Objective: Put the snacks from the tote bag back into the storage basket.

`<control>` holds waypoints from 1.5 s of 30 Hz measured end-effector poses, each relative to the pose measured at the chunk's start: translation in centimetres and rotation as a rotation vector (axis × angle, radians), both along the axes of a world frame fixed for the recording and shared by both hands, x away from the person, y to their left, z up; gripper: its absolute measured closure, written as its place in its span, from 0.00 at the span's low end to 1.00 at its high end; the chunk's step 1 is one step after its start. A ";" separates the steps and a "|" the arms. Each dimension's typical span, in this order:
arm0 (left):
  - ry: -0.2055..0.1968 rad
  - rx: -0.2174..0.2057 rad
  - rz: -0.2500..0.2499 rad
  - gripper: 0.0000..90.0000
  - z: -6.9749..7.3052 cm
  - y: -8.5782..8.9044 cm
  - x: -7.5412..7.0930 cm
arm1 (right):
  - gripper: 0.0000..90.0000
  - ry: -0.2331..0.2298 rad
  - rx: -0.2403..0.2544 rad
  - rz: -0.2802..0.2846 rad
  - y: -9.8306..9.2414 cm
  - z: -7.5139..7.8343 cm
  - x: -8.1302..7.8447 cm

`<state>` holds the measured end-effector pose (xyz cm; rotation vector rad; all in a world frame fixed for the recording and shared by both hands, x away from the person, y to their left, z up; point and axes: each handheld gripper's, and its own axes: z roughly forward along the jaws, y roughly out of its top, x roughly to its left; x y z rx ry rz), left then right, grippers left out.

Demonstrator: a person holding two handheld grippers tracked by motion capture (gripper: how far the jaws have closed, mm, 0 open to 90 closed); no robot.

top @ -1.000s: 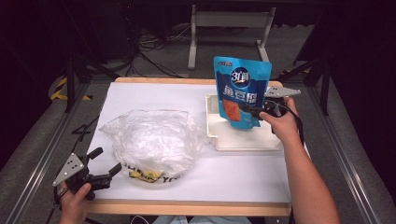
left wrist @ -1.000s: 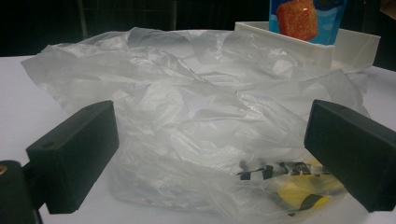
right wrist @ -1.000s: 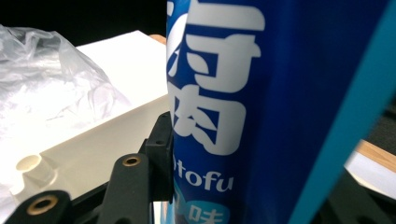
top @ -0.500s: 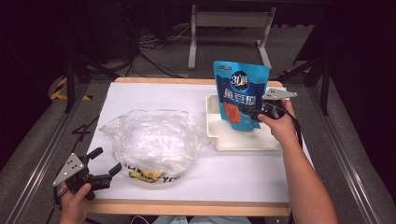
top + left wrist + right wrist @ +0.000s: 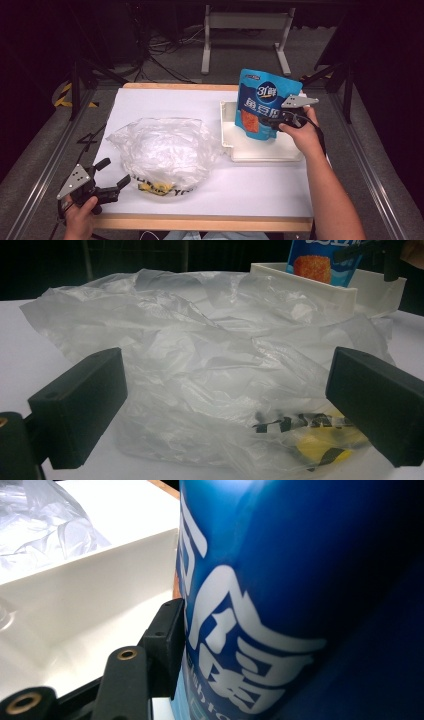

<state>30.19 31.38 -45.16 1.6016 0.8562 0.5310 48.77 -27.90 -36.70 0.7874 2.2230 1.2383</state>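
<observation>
A blue snack pouch point(image 5: 264, 102) stands upright in the white tray point(image 5: 265, 150) at the right of the table. My right gripper point(image 5: 268, 123) reaches in from the right with the pouch's lower edge between its jaws. They have just been opening. In the right gripper view its left pad point(image 5: 169, 637) still lies against the pouch point(image 5: 300, 605), and the other jaw is hidden behind it. My left gripper point(image 5: 114, 171) is open at the front left corner. It points at a crumpled clear plastic bag point(image 5: 162, 150), which lies beyond its pads point(image 5: 80, 400).
Something yellow with black print point(image 5: 320, 442) lies inside the plastic bag point(image 5: 210, 355) at its near edge. White paper point(image 5: 150, 102) covers the tabletop. Beyond the table stand a metal frame point(image 5: 245, 22) and loose cables on the floor.
The blue pouch has sunk a little lower into the white tray, along with the right hand. The left gripper has stayed where it was.
</observation>
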 end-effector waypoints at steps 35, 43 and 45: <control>-0.004 -0.004 0.001 0.04 0.0 -0.1 0.0 | 0.43 -0.007 -0.080 -0.038 -3.4 2.1 -1.1; 0.004 0.004 -0.001 0.04 0.0 -0.1 0.1 | 0.33 -0.017 -0.014 -0.069 -3.6 2.9 -2.3; 0.005 0.003 -0.001 0.04 0.0 -0.1 0.1 | 0.31 -0.021 -0.001 -0.091 -3.7 3.2 -2.7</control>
